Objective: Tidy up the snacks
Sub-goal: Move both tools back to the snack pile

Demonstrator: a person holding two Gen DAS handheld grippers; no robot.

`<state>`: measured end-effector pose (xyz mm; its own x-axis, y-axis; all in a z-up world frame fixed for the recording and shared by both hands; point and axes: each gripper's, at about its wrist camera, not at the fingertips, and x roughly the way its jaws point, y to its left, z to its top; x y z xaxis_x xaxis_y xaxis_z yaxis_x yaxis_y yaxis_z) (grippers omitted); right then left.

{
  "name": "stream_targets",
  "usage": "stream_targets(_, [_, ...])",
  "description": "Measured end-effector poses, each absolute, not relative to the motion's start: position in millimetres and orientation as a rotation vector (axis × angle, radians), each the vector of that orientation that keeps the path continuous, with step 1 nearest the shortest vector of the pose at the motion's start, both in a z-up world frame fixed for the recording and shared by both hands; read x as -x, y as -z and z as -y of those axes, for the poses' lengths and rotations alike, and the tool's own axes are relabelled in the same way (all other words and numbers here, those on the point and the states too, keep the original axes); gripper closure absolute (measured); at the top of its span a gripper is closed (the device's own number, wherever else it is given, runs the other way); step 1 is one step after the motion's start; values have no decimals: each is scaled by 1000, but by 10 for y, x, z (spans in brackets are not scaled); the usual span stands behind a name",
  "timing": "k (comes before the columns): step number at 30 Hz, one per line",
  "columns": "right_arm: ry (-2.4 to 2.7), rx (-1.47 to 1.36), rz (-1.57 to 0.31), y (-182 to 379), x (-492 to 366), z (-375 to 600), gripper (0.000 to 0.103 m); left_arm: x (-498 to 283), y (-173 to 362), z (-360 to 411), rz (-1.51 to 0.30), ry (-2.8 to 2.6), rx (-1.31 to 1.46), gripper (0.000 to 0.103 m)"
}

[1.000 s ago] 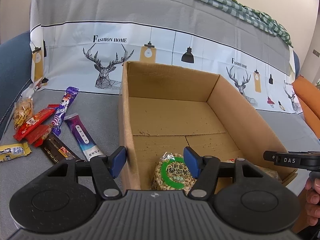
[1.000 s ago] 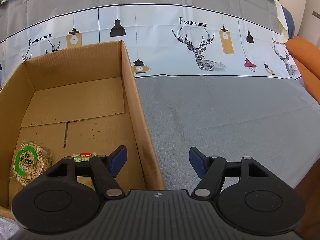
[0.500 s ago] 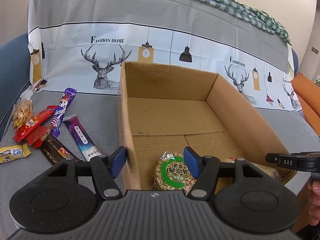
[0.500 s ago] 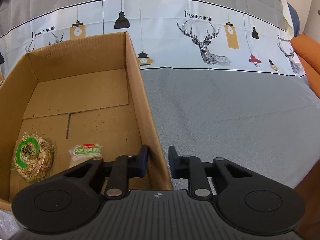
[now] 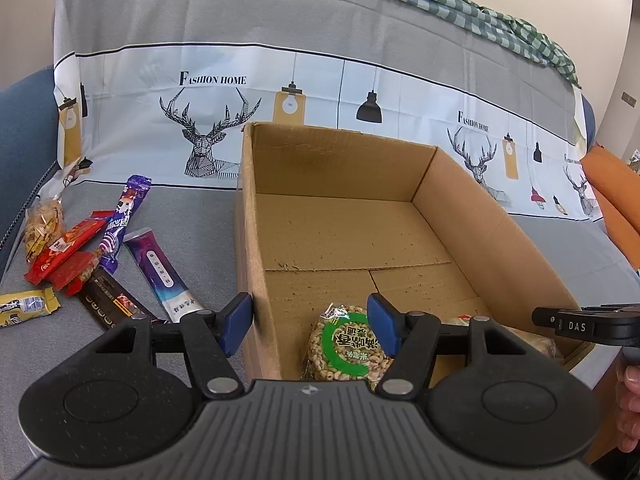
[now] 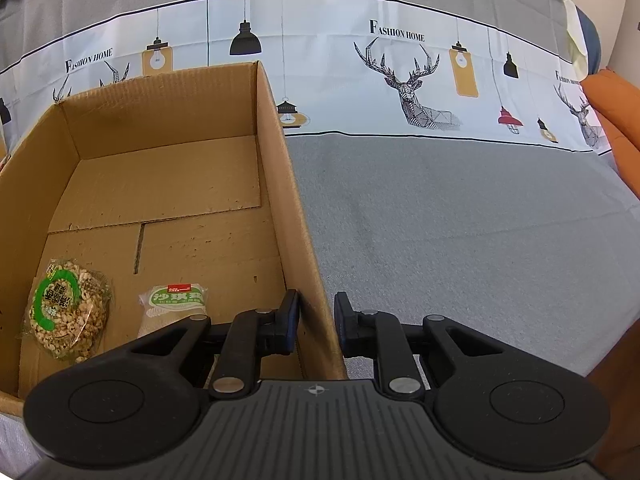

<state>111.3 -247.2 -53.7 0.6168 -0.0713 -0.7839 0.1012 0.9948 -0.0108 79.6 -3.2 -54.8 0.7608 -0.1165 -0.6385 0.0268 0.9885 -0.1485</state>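
While the left gripper [image 5: 308, 328] tilts down, jaws wide, the right gripper [image 6: 317, 320] pinches the cardboard box [image 6: 298, 216] wall

Each wrist camera looked down steeply along its fingers, close over the cardboard box [image 5: 492, 224] (left wall for one, right for the other); both shared its interior.

R gripper [image 6: 316, 320] clamps the right-hand wall of the open brown cardboard box [image 6: 276, 168], one finger inside, one outside. In the box, near the front: round clear pkt of puffed grains w/ green ring label [image 6: 66, 312], and beside it a small white pkt w/ green label [image 6: 174, 304]. Box sits on grey sofa seat [image 6: 460, 220]; deer & lamp print cover [image 6: 400, 60] behind.
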Motion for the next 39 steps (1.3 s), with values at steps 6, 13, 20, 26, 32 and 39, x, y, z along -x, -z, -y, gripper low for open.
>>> stream_targets(6, [93, -85, -836, 421, -1083, 2476, 78, -750, 518, 36, -689, 99, 116, 35])
stream_targets(13, [79, -109, -675, 145, -919, 2295, 68, -356, 181, -193, -554, 152, 47, 35])
stream_targets(20, [-49, -85, -511, -108, -704, 1762, 68, -277, -162, -703, -536, 211, -155, 68])
stream_targets(26, [-268, -25, -408, -221, -575, 1097, 68, -478, 223, -1394, -629, 113, -146, 84])
stream_targets(32, [-467, 8, -413, -217, -496, 379, 68, -613, 610, -1927, -748, -38, -146, 84])
stream_targets(39, [-541, 32, -532, 26, -711, -488, 69, -757, 718, -1989, -766, -117, -175, 54])
